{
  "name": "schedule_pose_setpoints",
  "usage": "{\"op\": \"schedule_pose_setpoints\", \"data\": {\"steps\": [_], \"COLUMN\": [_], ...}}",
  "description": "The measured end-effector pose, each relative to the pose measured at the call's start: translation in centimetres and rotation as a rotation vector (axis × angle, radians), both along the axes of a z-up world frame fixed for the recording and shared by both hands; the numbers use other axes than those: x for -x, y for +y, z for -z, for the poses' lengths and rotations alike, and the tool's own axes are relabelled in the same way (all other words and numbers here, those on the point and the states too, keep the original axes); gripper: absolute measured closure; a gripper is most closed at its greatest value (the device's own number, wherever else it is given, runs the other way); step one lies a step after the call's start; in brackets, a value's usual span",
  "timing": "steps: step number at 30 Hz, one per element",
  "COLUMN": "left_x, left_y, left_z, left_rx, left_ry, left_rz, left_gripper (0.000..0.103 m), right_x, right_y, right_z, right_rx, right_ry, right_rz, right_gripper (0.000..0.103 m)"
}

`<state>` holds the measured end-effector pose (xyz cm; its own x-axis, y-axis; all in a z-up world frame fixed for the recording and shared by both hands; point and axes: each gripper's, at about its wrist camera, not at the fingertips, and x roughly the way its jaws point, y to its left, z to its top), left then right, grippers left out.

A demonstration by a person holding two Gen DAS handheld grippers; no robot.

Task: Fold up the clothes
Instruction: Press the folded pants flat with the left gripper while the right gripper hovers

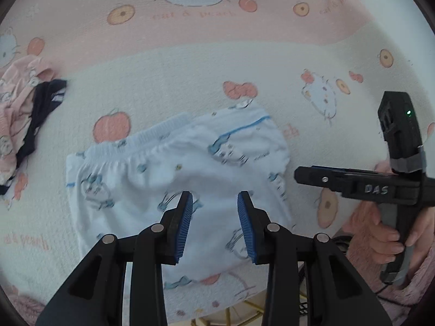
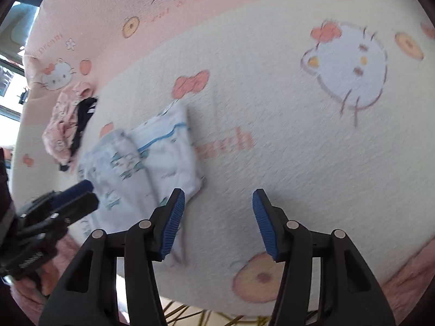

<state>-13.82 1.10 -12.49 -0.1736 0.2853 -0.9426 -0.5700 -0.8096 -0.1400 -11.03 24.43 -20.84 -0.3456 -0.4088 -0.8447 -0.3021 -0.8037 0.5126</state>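
White shorts (image 1: 174,168), printed with small blue cartoon figures and trimmed with a thin blue line, lay partly folded near the front edge of a surface covered by a pink-and-cream cloth (image 1: 190,68). One side had already been turned over the middle, with the gathered elastic waistband toward the left end. The left tool (image 1: 214,212) hung over the shorts with its blue ribbed pads apart and nothing between them. The right tool (image 2: 218,217) stood over bare cloth just beside the garment's right edge, jaws about half open and empty; a hand (image 1: 391,233) gripped its handle.

The shorts looked light, thin and limp, likely to sag and slip out of fold if lifted by one point. The waistband appeared the firmest place to pinch, with a second hold on a hem corner or the folded edge to keep the layers together; the soft knit should not be slippery against ribbed pads, though a shallow pinch might catch only the top layer.

A pile of pink and dark clothes (image 1: 24,114) waited at the left edge.

Raised letters on the right tool read "DAS". The cloth carried cartoon cat faces, peaches and bows, with "cat & peach" in pink script; other lettering was too blurred to read.
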Motion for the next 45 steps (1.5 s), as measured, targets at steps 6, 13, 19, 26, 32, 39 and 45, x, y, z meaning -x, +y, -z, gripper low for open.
{"op": "schedule_pose_setpoints", "data": {"steps": [6,13,19,26,32,39,45], "left_x": [1.1,2.5,2.7,3.0,2.4,3.7,3.8], "left_y": [-4.8,-9.2,-11.5,-12.8,-14.8,-13.0,-7.5], "left_z": [2.2,1.0,1.0,1.1,0.7,1.5,2.2], "left_rx": [0.077,-0.006,-0.059,-0.093,-0.238,-0.428,-0.392], "left_ry": [-0.079,-0.085,-0.103,-0.122,-0.168,-0.292,-0.317], "left_rz": [-0.166,-0.291,-0.337,-0.353,-0.358,-0.326,-0.218], "left_gripper": [0.067,0.067,0.066,0.064,0.064,0.064,0.063], "right_x": [-1.8,-0.9,-0.9,1.0,3.2,3.3,0.0], "right_y": [-1.8,-3.8,-5.3,-9.4,-13.3,-16.2,-14.0], "right_z": [1.0,1.4,-0.4,-3.0,-2.9,0.1,-1.4], "right_rx": [0.034,-0.079,-0.118,-0.133,-0.131,-0.085,-0.103], "right_ry": [0.046,0.113,0.162,0.214,0.2,0.147,0.153], "right_rz": [0.019,-0.091,-0.169,-0.237,-0.325,-0.39,-0.355], "right_gripper": [0.038,0.066,0.09,0.091,0.091,0.09,0.082]}}
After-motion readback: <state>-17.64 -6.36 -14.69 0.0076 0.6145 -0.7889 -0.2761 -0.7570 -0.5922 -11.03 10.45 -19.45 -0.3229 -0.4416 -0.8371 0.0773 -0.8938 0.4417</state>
